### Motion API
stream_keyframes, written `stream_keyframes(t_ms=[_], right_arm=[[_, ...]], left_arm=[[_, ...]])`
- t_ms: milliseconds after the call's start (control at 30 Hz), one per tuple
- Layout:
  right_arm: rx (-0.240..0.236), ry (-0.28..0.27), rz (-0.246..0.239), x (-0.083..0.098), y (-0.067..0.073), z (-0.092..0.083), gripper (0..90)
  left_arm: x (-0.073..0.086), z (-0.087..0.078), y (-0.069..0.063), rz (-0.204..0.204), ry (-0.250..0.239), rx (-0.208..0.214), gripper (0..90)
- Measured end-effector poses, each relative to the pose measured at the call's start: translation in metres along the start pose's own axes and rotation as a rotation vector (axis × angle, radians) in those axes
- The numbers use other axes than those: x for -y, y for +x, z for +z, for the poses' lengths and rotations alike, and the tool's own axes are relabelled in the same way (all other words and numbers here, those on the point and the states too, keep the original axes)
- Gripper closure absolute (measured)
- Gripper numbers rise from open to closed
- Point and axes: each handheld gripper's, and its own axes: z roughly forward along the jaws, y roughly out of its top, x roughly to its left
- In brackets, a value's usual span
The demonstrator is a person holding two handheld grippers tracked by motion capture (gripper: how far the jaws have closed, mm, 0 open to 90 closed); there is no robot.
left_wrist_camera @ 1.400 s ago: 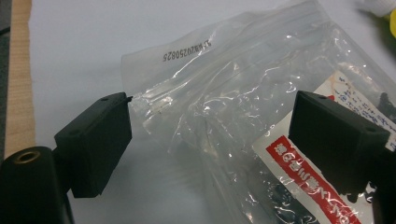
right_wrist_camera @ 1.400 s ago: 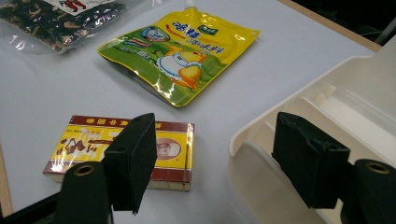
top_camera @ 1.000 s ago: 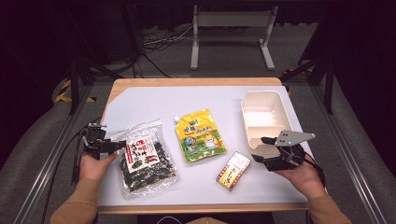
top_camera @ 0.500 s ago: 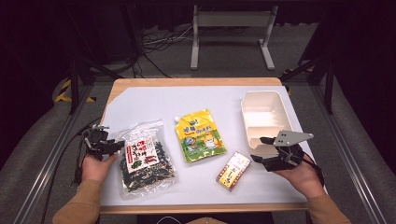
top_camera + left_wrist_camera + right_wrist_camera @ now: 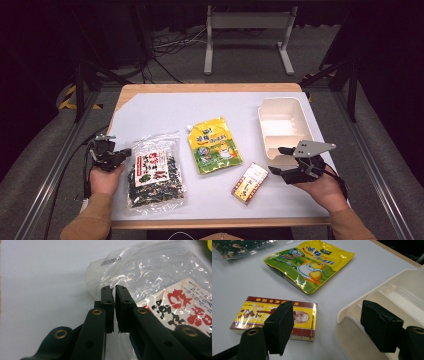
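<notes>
A clear bag of dark seaweed with a red-and-white label (image 5: 155, 172) (image 5: 155, 272) lies at the table's front left. My left gripper (image 5: 125, 152) (image 5: 114, 291) has just been closing at the bag's left edge and is now shut, with the clear plastic pinched between its pads. At the front right my right gripper (image 5: 277, 160) (image 5: 325, 307) stands open and holds nothing. One of its jaws is over a small yellow-and-red box (image 5: 249, 183) (image 5: 257, 312), the other over the rim of a white divided tray (image 5: 262, 117) (image 5: 352, 307).
A yellow-green pouch (image 5: 215, 145) (image 5: 309, 262) lies flat in the middle of the white table mat (image 5: 165, 115). The tray stands at the right edge. Cables trail off the table's left side. Dark floor and a metal stand lie beyond the far edge.
The left gripper's jaws have closed at the bag's left edge, and that hand has shifted slightly. The right hand and gripper have stayed put.
</notes>
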Motion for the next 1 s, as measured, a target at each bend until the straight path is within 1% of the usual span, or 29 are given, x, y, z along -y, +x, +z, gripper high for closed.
stream_keyframes(t_ms=[67, 133, 267, 333, 367, 400, 433, 467, 500, 533, 567, 600, 633, 667, 700, 733, 767, 833, 867, 900, 1000], right_arm=[[0.0, 0.0, 0.001, 0.0, 0.0, 0.0, 27.1], [0.003, 0.001, 0.0, 0.0, 0.0, 0.0, 27.1], [0.004, 0.001, 0.001, 0.0, 0.0, 0.0, 27.1], [0.003, 0.0, 0.002, 0.0, 0.0, 0.0, 27.0], [0.003, 0.0, 0.001, 0.0, 0.0, 0.0, 27.0], [0.003, 0.0, 0.001, 0.0, 0.0, 0.0, 27.0], [0.003, 0.0, 0.001, 0.0, 0.0, 0.0, 27.0], [0.002, 0.0, 0.001, 0.0, 0.0, 0.0, 26.9], [0.003, 0.0, 0.001, 0.0, 0.0, 0.0, 26.9], [0.003, 0.0, 0.001, 0.0, 0.0, 0.0, 26.8], [0.002, -0.001, 0.001, 0.0, 0.0, 0.0, 26.8], [0.001, -0.001, 0.001, 0.0, 0.0, 0.0, 26.8], [0.0, -0.002, 0.002, 0.0, 0.0, 0.0, 26.8], [-0.001, -0.001, 0.002, 0.0, 0.0, 0.0, 26.8], [-0.001, -0.001, 0.001, 0.0, 0.0, 0.001, 26.8], [-0.001, -0.002, 0.002, 0.0, 0.0, 0.001, 26.7], [-0.001, -0.001, 0.002, 0.0, 0.0, 0.001, 26.7], [-0.003, -0.001, 0.001, 0.0, -0.001, 0.001, 26.7], [-0.003, -0.001, 0.001, 0.0, -0.001, 0.001, 26.7], [-0.003, -0.001, 0.001, 0.0, -0.001, 0.001, 26.7], [-0.003, 0.0, 0.0, 0.0, -0.001, 0.002, 26.6]], left_arm=[[0.0, -0.001, -0.001, 0.005, -0.003, 0.0, 90.0], [0.0, -0.001, 0.002, -0.002, 0.0, 0.015, 90.0], [0.0, 0.0, 0.004, -0.025, 0.001, 0.037, 90.0], [0.0, 0.0, 0.006, -0.039, 0.01, 0.039, 87.6], [0.0, 0.001, 0.007, -0.048, 0.015, 0.04, 82.6], [0.0, 0.001, 0.007, -0.048, 0.015, 0.04, 77.1], [0.001, 0.002, 0.008, -0.063, 0.017, 0.051, 77.1], [0.001, 0.003, 0.009, -0.071, 0.014, 0.057, 74.5], [0.0, 0.003, 0.009, -0.072, 0.018, 0.056, 73.1], [0.0, 0.004, 0.009, -0.075, 0.03, 0.07, 70.6], [0.001, 0.008, 0.008, -0.079, 0.065, 0.082, 62.5], [0.002, 0.009, 0.006, -0.064, 0.047, 0.079, 57.7], [0.001, 0.009, 0.004, -0.052, 0.053, 0.064, 57.6], [0.0, 0.009, 0.002, -0.051, 0.061, 0.063, 57.6], [0.0, 0.01, 0.002, -0.045, 0.06, 0.064, 58.9], [0.0, 0.01, 0.001, -0.048, 0.063, 0.064, 60.3], [0.0, 0.011, -0.001, -0.041, 0.065, 0.059, 63.3], [0.0, 0.012, -0.003, -0.033, 0.076, 0.088, 72.4], [0.0, 0.013, -0.003, -0.041, 0.078, 0.108, 77.1], [0.0, 0.013, -0.003, -0.041, 0.078, 0.108, 79.0], [0.001, 0.015, -0.001, -0.056, 0.078, 0.149, 81.2]])
